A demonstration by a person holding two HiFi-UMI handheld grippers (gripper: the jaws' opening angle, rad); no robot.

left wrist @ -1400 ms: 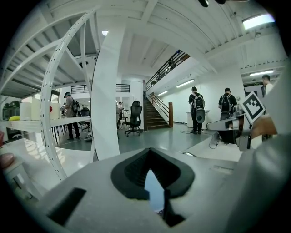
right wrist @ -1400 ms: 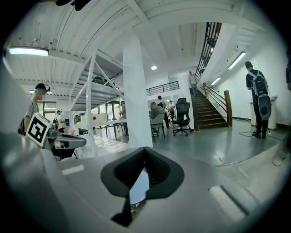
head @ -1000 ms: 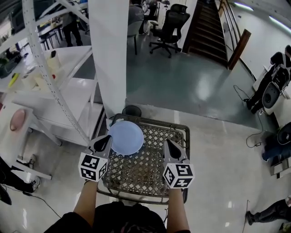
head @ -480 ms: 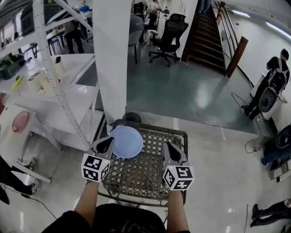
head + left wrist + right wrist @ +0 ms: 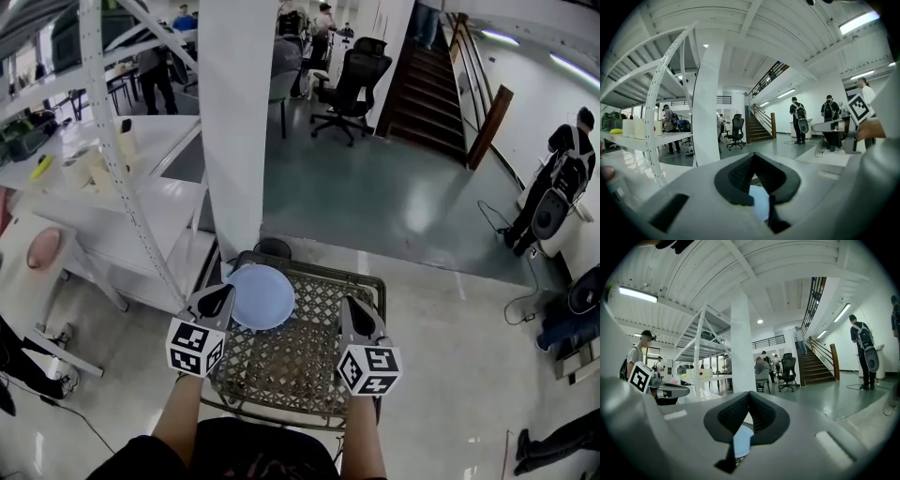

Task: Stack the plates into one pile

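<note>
left gripper [image 5: 218, 298] and right gripper [image 5: 351, 312]: jaws pressed together, empty. reaching in closed could shove the plate [image 5: 260, 296], maybe already a pile, off the cart [image 5: 291, 361] at 11 o'clock.

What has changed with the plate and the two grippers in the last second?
Almost nothing. The head view has tipped up a little, so everything sits slightly lower in the picture. Nothing was taken or let go. The left gripper and right gripper stay shut and empty over the mesh table, and the light blue plate stays at its far left corner.
</note>
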